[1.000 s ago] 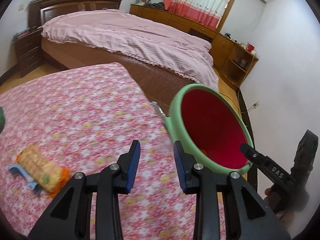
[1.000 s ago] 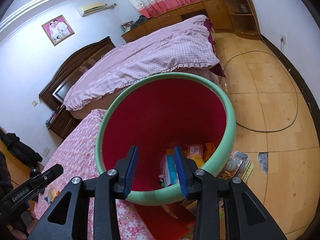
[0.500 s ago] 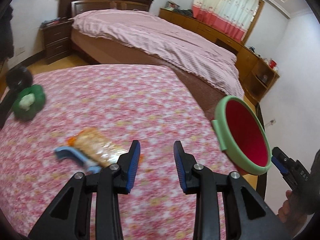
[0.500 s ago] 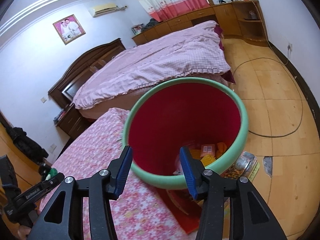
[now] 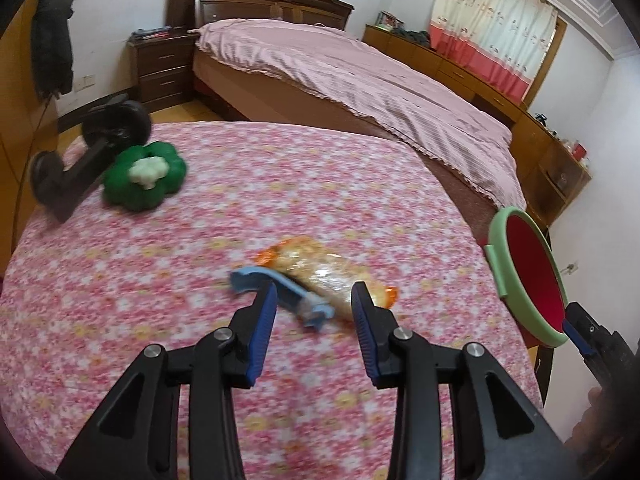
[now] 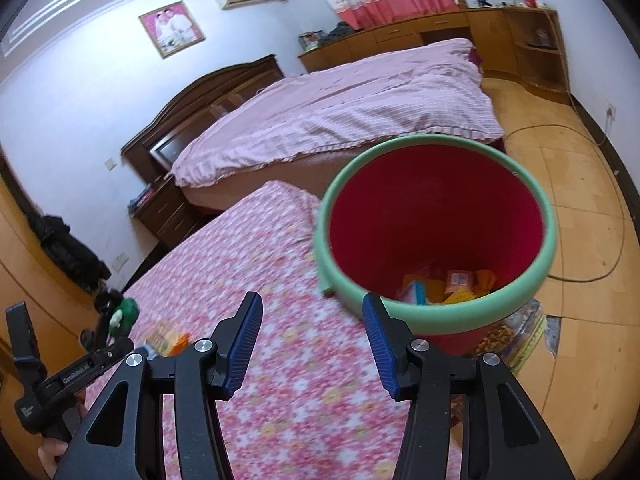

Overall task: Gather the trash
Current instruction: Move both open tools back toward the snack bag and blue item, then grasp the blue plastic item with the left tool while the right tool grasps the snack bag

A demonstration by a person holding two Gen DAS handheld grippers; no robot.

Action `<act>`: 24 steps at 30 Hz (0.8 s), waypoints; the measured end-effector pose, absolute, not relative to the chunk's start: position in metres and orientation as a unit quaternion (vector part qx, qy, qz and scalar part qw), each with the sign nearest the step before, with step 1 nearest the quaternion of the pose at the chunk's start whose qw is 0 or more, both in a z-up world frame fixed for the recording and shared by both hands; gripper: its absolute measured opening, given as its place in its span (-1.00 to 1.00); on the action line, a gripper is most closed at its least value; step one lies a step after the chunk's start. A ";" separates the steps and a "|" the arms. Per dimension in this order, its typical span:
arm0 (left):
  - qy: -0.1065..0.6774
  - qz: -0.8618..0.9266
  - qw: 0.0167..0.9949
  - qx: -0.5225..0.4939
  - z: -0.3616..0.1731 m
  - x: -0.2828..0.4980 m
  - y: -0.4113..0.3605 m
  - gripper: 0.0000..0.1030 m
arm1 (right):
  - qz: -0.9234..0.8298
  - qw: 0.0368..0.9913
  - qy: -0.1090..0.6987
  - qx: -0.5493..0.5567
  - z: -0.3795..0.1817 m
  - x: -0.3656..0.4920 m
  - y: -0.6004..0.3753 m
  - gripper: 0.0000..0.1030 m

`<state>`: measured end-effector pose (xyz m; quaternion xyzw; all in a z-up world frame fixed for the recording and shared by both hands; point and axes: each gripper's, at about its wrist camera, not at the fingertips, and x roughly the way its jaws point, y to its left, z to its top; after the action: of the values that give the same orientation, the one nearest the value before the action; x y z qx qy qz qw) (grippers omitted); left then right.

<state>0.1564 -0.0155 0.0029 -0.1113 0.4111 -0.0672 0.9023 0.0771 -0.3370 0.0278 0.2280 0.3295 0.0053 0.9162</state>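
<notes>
An orange-ended snack packet (image 5: 320,270) and a blue plastic piece (image 5: 280,285) lie side by side on the pink flowered tablecloth (image 5: 160,280). My left gripper (image 5: 314,300) hovers just short of them. Its jaws are opening and the pads press on nothing. A red bin with a green rim (image 6: 440,322) stands at the table's right edge and holds several wrappers (image 6: 452,286). My right gripper (image 6: 313,312) hangs over the cloth beside the bin, jaws opening, nothing between them. From the left wrist the bin (image 5: 530,276) and the right gripper's fingertip (image 5: 576,330) show at far right.
A green flower-shaped toy (image 5: 144,174) and a black wheeled gadget (image 5: 92,148) sit at the table's far left. Beyond the table are a bed (image 5: 360,80) and a nightstand (image 5: 160,64). A cable (image 6: 616,216) and a packet (image 6: 520,332) lie on the wooden floor by the bin.
My left gripper swung away from the bin, across the table to the packet and blue piece. My right gripper drew back from over the bin and its jaws widened.
</notes>
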 end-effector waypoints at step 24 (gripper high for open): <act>0.421 0.022 0.898 -0.126 -0.026 0.150 0.064 -0.20 | 0.141 0.891 0.423 0.080 -0.004 0.143 -0.189 0.21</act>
<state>0.1500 0.0636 -0.0263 -0.1262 0.4214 0.0221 0.8978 0.1434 -0.1895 -0.0044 0.0801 0.4234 0.1407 0.8913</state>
